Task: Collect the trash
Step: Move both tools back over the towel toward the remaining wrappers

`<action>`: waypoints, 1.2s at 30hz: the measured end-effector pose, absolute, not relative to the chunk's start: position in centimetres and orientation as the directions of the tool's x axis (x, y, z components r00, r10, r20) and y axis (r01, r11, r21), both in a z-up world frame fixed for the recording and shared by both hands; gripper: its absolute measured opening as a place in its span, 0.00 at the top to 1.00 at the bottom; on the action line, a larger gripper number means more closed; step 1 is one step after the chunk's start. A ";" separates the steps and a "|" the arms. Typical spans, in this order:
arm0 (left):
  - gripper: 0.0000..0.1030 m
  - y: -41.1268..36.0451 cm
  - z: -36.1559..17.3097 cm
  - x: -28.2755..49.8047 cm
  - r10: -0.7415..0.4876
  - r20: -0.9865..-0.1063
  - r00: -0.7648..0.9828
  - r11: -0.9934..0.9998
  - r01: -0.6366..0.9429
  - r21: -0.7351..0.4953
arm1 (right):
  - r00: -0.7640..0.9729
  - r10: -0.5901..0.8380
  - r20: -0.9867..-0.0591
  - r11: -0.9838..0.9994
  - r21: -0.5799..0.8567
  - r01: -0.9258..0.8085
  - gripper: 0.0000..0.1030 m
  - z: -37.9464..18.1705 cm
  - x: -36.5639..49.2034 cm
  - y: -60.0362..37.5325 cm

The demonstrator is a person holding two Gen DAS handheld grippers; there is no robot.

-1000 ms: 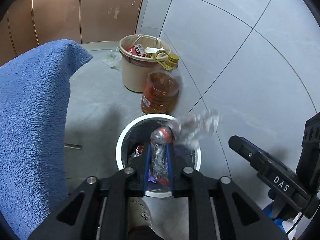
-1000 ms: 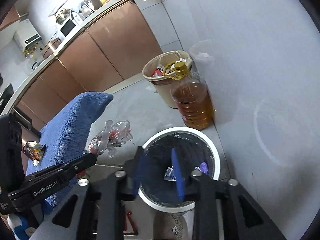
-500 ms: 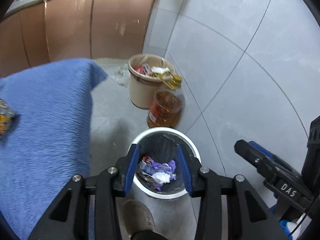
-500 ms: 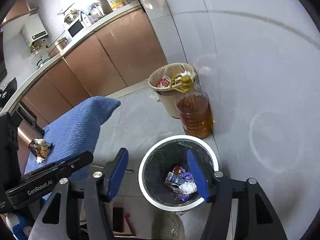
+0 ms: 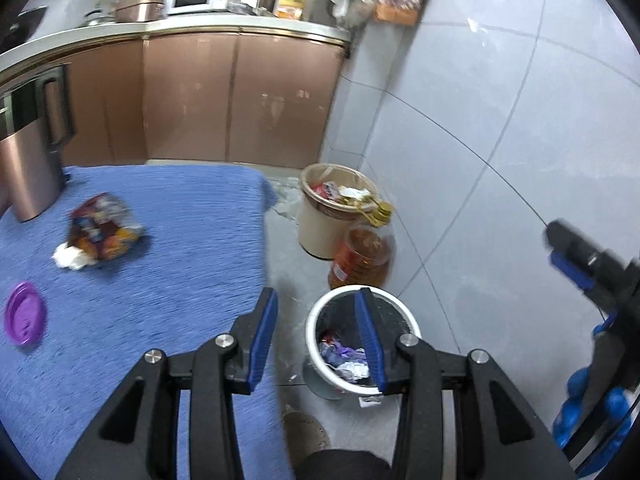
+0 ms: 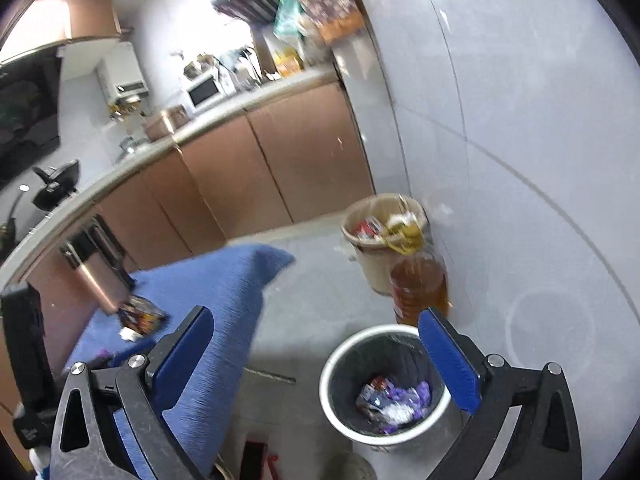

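Now both empty grippers, left gripper (image 5: 316,304) and right gripper (image 6: 316,330), gape above the bin's rim (image 6: 340,350).

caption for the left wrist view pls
Open left gripper above white trash bin; snack wrapper and purple lid remain on blue cloth.

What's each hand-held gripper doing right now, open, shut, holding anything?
Left hand-held gripper: open, nothing between its fingers.
Right hand-held gripper: wide open, jaws have just been opening, nothing between them.
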State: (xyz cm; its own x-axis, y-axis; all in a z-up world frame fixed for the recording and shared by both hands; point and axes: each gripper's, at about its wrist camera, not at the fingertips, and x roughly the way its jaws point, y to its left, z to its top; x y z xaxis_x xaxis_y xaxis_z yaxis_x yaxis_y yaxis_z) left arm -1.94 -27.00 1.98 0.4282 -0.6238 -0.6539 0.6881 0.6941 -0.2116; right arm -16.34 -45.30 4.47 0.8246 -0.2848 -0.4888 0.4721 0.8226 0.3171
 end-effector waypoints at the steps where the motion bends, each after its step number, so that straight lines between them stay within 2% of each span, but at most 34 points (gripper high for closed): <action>1: 0.63 -26.1 2.0 -1.8 -0.618 -0.651 0.440 0.704 0.679 -0.208 | 0.839 -0.284 -0.464 0.829 0.320 0.458 0.00 5.1 -16.5 -44.9; 5: 0.63 -22.2 1.8 -1.4 -0.581 -0.649 0.491 0.749 0.634 -0.192 | 0.884 -0.245 -0.397 0.849 0.352 0.394 0.00 6.6 -16.5 -43.4; 9: 0.63 -18.8 1.0 -0.6 -0.534 -0.658 0.530 0.795 0.579 -0.180 | 0.900 -0.193 -0.391 0.865 0.365 0.344 0.00 6.9 -15.4 -42.0; 12: 0.63 -16.1 -0.2 0.4 -0.484 -0.674 0.559 0.835 0.525 -0.164 | 0.893 -0.146 -0.426 0.880 0.356 0.313 0.00 6.6 -14.0 -40.5; 22: 0.62 -6.8 -3.3 2.9 -0.405 -0.703 0.585 0.906 0.362 -0.221 | 0.853 -0.074 -0.517 0.913 0.308 0.266 0.00 5.3 -10.7 -36.0; 36: 0.60 3.8 -4.9 6.4 -0.271 -0.715 0.645 0.962 0.149 -0.230 | 0.793 0.022 -0.609 0.938 0.286 0.194 0.00 3.4 -4.4 -31.9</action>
